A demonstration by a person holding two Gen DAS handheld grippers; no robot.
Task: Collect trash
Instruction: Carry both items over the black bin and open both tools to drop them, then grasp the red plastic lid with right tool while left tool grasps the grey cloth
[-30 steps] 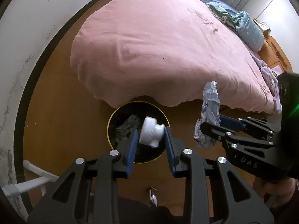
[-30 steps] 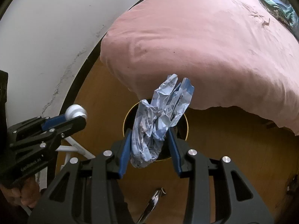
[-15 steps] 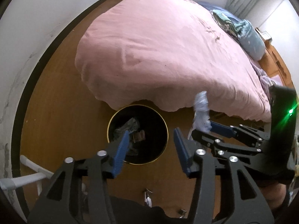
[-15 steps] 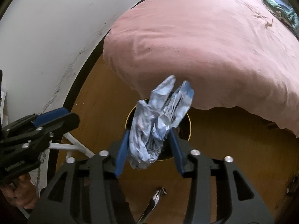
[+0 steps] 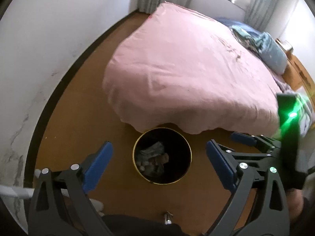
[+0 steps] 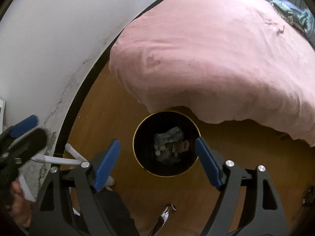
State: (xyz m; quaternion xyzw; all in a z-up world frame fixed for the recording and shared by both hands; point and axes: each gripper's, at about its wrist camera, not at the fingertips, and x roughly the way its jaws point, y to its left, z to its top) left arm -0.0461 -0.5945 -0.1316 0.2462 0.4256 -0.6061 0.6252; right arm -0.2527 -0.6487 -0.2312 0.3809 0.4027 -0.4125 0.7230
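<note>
While both tools hang above the black bin [image 6: 167,116], neither carries anything: the left gripper [image 5: 159,164] has its blue pads spread wide with bare floor and bin between them, and the right gripper [image 6: 157,160] stands just as wide, framing the bin's mouth. The trash [image 6: 169,145] lies at the bottom of the bin, a crumpled bluish wrapper on top of smaller scraps; blur makes the individual pieces hard to name. The bin sits on the wooden floor [image 5: 82,118], its far rim tucked just under the overhang of the pink bedspread [image 5: 187,68]. By my reading, the drop-off step is finished and the hands are free. What comes next calls for lifting away from the bin and searching for more litter; a small metallic object [image 6: 166,214] on the floor near the bin may be a candidate, though I cannot tell what it is.
</note>
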